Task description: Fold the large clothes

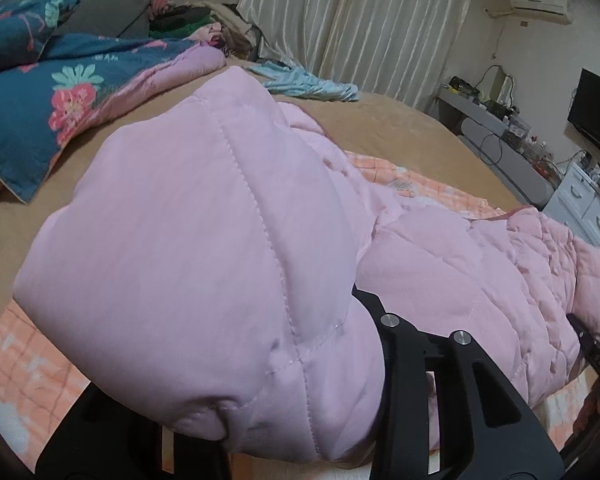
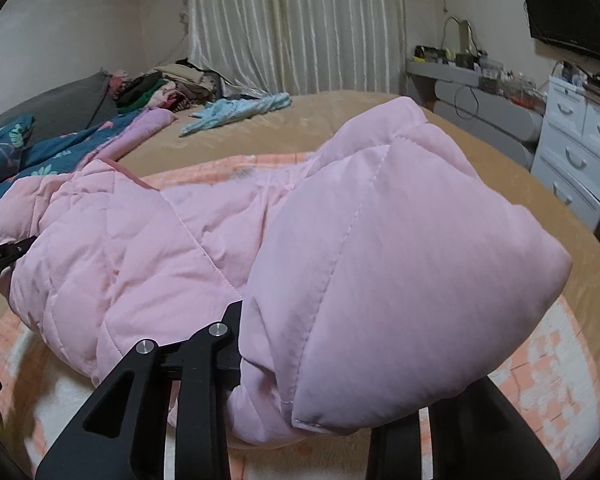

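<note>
Pale pink quilted puffer jacket (image 1: pixel 204 216) (image 2: pixel 380 240) is lying stretched across the tan bed cover, partly over an orange-and-white checked blanket. Padding is puffing out between diamond-stitched seams. Both outer ends are bulging up, raised off the bed close to each camera; the middle section is sagging lower between them. Fabric is looking smooth, slightly creased.

Dim, flat indoor light, pinkish cast, no hard shadows. Faint sheen on the closed curtain (image 1: pixel 352 20) at the top centre. Strong fisheye bending, black vignette in every corner. Soft and noisy throughout; slightly blurred on the pink quilted jacket (image 2: pixel 380 240) filling the near foreground and along the lower left edge.
</note>
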